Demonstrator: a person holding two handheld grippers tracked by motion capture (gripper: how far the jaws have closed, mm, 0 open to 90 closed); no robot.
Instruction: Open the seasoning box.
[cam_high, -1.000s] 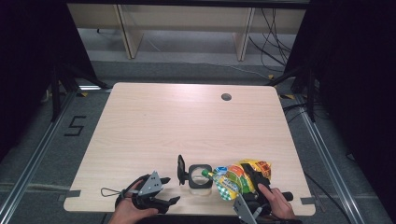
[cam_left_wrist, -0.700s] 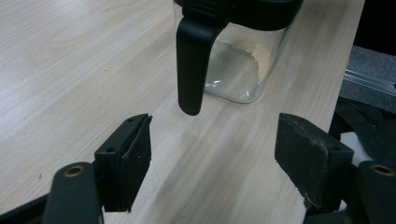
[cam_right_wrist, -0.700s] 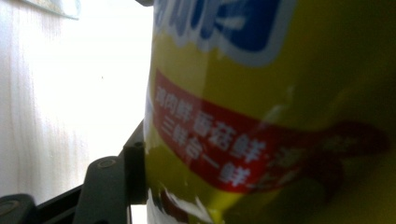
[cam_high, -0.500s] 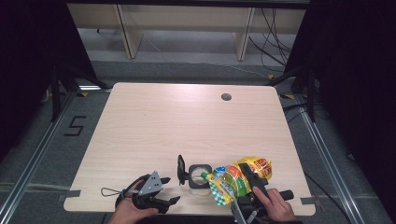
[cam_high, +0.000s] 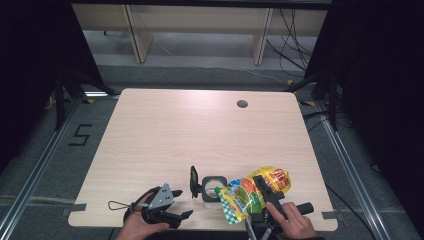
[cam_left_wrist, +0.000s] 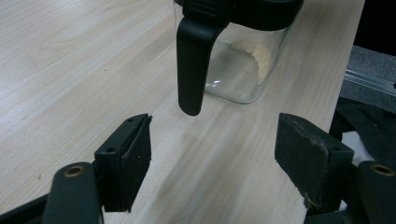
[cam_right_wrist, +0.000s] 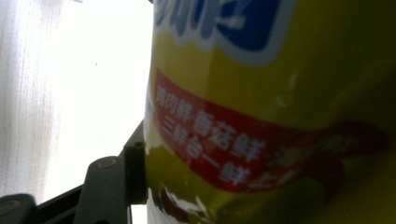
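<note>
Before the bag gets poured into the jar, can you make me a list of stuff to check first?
1. Right gripper holds the yellow bag: ok, a pad presses its side.
2. Jar upright with its lid swung open: ok.
3. Bag mouth above the jar opening: cannot tell, it looks beside it.
4. Bag torn open: cannot tell.
5. Left gripper steadying the jar: not ok, jaws open, short of the handle.
6. Jar well away from the table edge: not ok, it stands near the front edge.

The jar (cam_high: 214, 183) stands near the table's (cam_high: 200, 130) front edge, the bag (cam_high: 252, 192) just right of it.
</note>
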